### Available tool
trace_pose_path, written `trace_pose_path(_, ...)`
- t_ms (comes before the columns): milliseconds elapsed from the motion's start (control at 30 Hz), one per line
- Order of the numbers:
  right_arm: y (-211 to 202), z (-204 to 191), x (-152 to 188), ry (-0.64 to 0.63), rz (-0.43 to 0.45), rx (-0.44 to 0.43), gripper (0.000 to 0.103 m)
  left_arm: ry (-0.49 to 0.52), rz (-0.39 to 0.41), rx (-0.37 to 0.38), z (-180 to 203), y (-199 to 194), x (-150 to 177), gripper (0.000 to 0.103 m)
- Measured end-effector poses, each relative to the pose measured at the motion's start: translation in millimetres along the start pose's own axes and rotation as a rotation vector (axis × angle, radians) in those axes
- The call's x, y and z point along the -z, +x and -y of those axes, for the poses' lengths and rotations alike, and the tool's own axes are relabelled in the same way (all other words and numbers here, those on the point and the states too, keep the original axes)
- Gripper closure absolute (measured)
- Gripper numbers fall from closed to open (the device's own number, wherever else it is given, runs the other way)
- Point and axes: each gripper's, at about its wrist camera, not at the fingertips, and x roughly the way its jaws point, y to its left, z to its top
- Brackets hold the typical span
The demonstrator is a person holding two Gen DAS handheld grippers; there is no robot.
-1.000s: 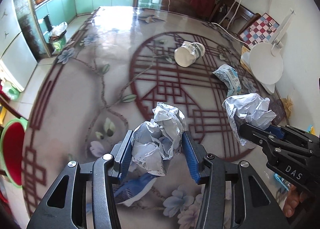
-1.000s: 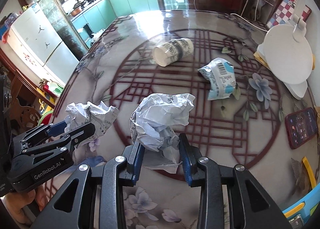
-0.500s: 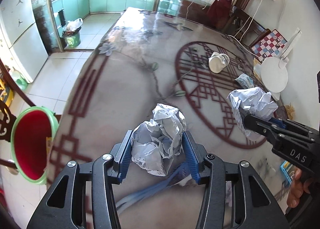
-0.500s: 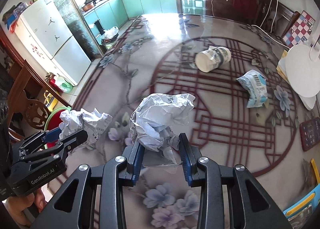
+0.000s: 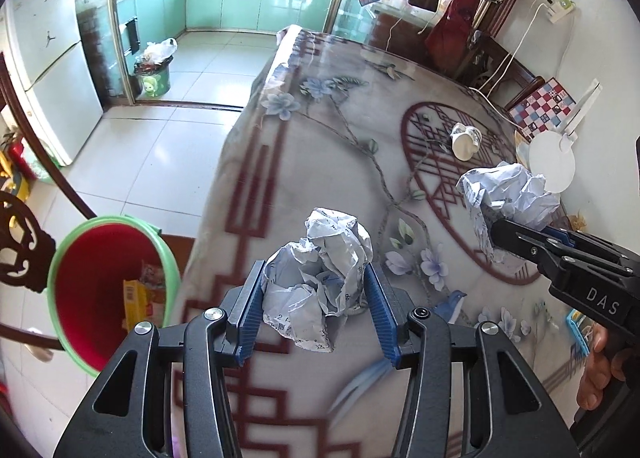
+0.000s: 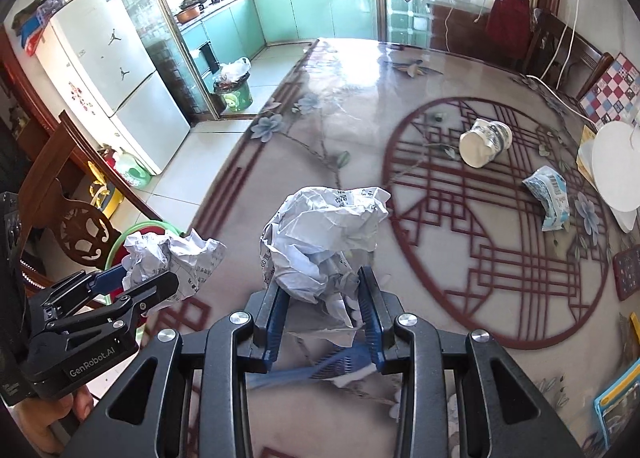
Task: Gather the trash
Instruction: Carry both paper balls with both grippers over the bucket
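Both tongs have swung leftward since a second ago, so the red bin with the green rim (image 5: 108, 290), earlier at the frame edge, now sits just below and left of the left gripper (image 5: 316, 298). That gripper is closed around a crumpled paper ball (image 5: 320, 278), pinched between its blue pads, over the near edge of the table (image 5: 320, 161). To its right, the right gripper (image 6: 322, 310) clamps a second paper wad (image 6: 324, 242) in the same way, further in over the tabletop. Such paper is likely very light and springy; it crushes rather than breaks, and a squeeze across its thick middle should hold better than a pinch on a loose flap. Ahead and to the right of the right gripper, a tipped paper cup (image 6: 484, 141) and a crumpled wrapper (image 6: 550, 197) lie on the table, uncollected. The bin's bottom is partly hidden by its own wall, though some packaging shows inside. A blurred blue object under both tongs cannot be identified.
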Motion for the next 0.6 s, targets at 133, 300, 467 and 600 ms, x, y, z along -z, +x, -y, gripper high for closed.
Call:
trace_pose_path(133,-0.4,-26.3,-3.6,-0.022,0.006,0.008,0.071,-0.012,0.015,0.007,-21.4,-7.2,-2.1,0.056)
trace_pose_path(300,0.8,-53.8,-9.4,-0.055,0.006,0.011,0.071,-0.045,0.027,0.001,-47.5,-13.0,-1.9,0.056)
trace_pose_path(467,2.0,-80.1,-17.0,-0.083,0.012,0.009,0.071,-0.098,0.041,-0.018,-79.2,-20.0,2.3,0.056)
trace_pose_path(600,1.7,-102.9,-21.8,-0.113,0.02,-0.002,0.071,-0.138,0.031,-0.054,-107.0,-17.6,7.4,0.056)
